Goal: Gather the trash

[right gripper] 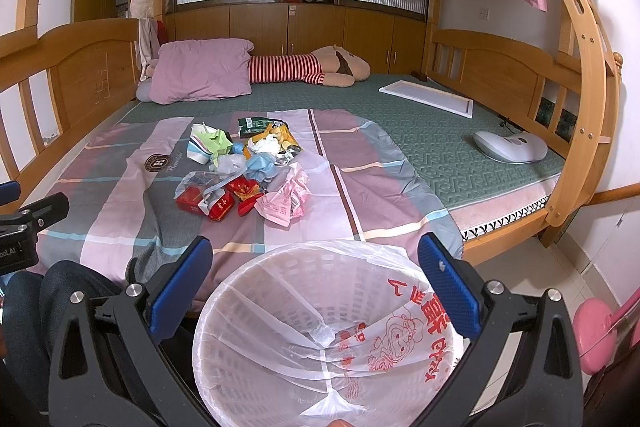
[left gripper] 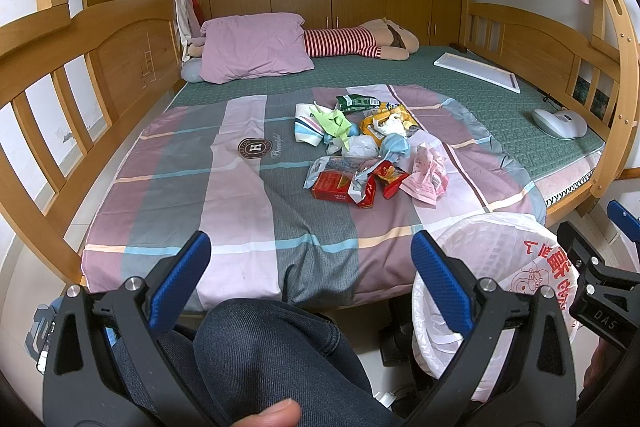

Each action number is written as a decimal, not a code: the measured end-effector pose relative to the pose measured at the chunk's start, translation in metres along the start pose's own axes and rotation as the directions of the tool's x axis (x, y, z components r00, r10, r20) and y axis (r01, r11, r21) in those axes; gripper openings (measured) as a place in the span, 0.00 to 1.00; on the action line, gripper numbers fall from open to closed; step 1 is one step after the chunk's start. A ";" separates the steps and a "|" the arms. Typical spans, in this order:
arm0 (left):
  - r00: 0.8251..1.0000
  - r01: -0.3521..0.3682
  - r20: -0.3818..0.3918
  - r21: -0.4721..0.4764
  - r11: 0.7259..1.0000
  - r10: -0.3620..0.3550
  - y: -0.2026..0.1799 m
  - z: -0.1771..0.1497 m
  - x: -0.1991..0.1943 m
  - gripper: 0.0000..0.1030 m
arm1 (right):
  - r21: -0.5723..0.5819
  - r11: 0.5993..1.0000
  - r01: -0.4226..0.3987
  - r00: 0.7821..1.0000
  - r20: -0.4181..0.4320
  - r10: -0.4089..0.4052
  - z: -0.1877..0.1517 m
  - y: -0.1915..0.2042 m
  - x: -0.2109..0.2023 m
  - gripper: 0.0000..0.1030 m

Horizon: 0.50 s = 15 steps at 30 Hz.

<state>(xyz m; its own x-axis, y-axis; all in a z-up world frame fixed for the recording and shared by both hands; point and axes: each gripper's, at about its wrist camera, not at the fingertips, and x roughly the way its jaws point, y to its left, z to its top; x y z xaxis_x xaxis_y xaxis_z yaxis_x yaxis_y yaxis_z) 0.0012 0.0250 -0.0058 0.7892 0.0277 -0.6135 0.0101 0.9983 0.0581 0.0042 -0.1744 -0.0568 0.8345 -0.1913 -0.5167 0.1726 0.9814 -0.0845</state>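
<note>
Where the checked bedsheet (left gripper: 240, 195) covers the near half of the bunk bed's green mattress (left gripper: 500, 107), a pile of trash (left gripper: 368, 151) lies heaped on it, well ahead of both grippers. The pile mixes a striped paper cup (left gripper: 306, 125) with green crumpled paper (left gripper: 334, 121) stuffed in it, a green snack packet (left gripper: 358, 103), a yellow snack bag (left gripper: 386, 123), a blue face mask (left gripper: 394, 147), white tissue, torn red cigarette packs (left gripper: 340, 189) and a crumpled pink wrapper (left gripper: 426, 175). The left gripper (left gripper: 310, 263) hangs spread wide above the person's denim-clad knee (left gripper: 260, 359), holding nothing. The right gripper (right gripper: 316, 267) is likewise wide open and empty, poised over a white plastic wastebasket (right gripper: 256, 347) lined with a translucent bag (right gripper: 400, 327) printed in red, which stands on the floor against the bed's near edge and appears empty. Farther back lie a pink pillow (left gripper: 256, 47) and a striped plush toy (left gripper: 360, 41).
</note>
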 end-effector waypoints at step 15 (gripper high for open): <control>1.000 -0.002 0.002 0.002 1.000 0.002 -0.001 0.000 0.002 0.97 | 0.002 1.000 0.002 1.000 -0.001 -0.002 -0.002 0.001 0.002 0.97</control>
<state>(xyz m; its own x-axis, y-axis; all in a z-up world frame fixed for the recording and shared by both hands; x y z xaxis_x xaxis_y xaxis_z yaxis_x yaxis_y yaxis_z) 0.0027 0.0243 -0.0069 0.7904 0.0297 -0.6118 0.0099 0.9981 0.0613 0.0055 -0.1738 -0.0595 0.8336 -0.1933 -0.5174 0.1752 0.9809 -0.0843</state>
